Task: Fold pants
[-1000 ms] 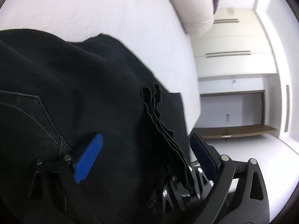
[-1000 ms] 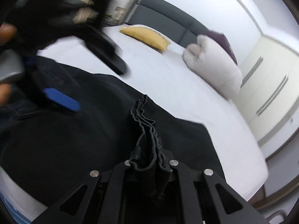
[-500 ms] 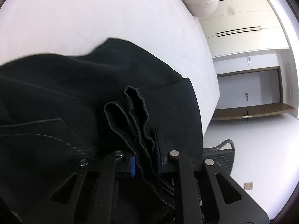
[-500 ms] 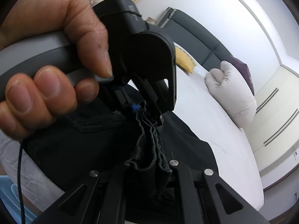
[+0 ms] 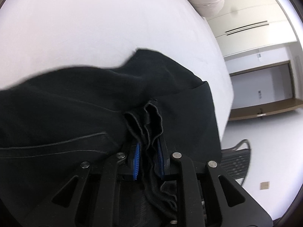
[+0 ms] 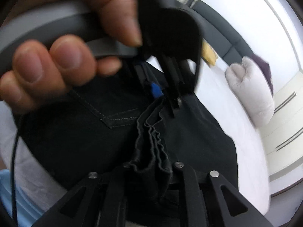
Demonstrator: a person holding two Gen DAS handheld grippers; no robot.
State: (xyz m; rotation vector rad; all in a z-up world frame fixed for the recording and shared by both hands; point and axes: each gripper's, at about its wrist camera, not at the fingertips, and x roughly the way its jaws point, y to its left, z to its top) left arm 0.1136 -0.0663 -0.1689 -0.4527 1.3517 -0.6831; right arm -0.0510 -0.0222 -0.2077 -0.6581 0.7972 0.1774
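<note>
Two grippers: both hold one bunched hem of the pants point(image 5: 79, 102), close together.
Left gripper point(image 5: 148, 151): blue fingers point(image 5: 136, 154) now clamped on the stacked hem layers; a second ago they stood wide, cloth loose between them; now easing slightly apart.
Right gripper point(image 6: 151, 167): fingers opening, pleated hem not yet free of them.
Meaning: hem appears to be passing from right to left; right can likely release.
Hand point(image 6: 47, 64): holds the left gripper, now filling the right view, earlier small and off to the side.
Pants: black, spread on the bed point(image 5: 94, 28), pocket seam up.
Edges: bed edge just right of the pants; floor beyond.
Room: bare sheet ahead; pillow point(image 6: 250, 89) well apart.
</note>
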